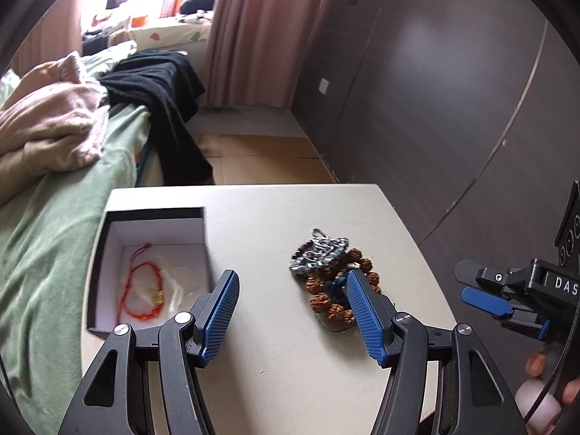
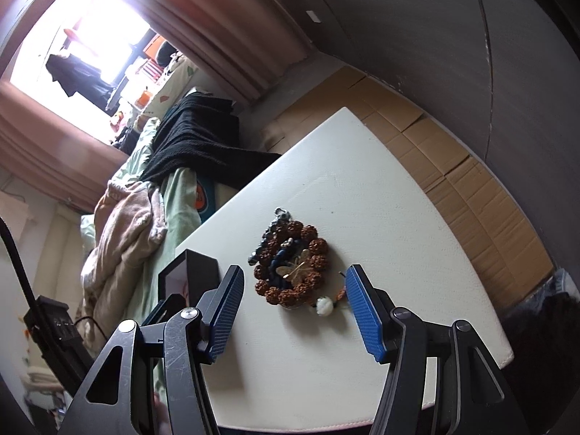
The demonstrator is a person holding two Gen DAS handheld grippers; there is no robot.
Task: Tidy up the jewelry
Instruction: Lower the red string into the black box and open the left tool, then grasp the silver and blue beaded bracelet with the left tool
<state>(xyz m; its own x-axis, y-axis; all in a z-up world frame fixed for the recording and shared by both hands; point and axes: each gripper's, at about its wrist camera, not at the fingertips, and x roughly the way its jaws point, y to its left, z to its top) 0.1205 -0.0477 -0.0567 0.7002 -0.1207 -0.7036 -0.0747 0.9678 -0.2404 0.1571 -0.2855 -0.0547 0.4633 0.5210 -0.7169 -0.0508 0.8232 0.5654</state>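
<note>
A pile of jewelry (image 1: 331, 275) lies on the white table (image 1: 275, 362): brown seed beads, a grey-blue bead strand and dark blue beads. In the right wrist view the pile (image 2: 290, 268) also shows a gold dragonfly charm (image 2: 298, 272) and a white bead (image 2: 324, 306). A black box (image 1: 152, 264) with a white lining holds a red string bracelet (image 1: 143, 291). My left gripper (image 1: 290, 282) is open between box and pile, its right finger at the pile's edge. My right gripper (image 2: 293, 275) is open, just short of the pile; it also shows in the left wrist view (image 1: 471, 282).
A bed with a green sheet (image 1: 54, 253), a pink blanket (image 1: 50, 127) and a black garment (image 1: 159, 90) runs along the table's left. Dark wardrobe panels (image 1: 435, 90) stand at the right. Cardboard (image 1: 261, 159) covers the floor beyond the table. The box also shows in the right wrist view (image 2: 188, 275).
</note>
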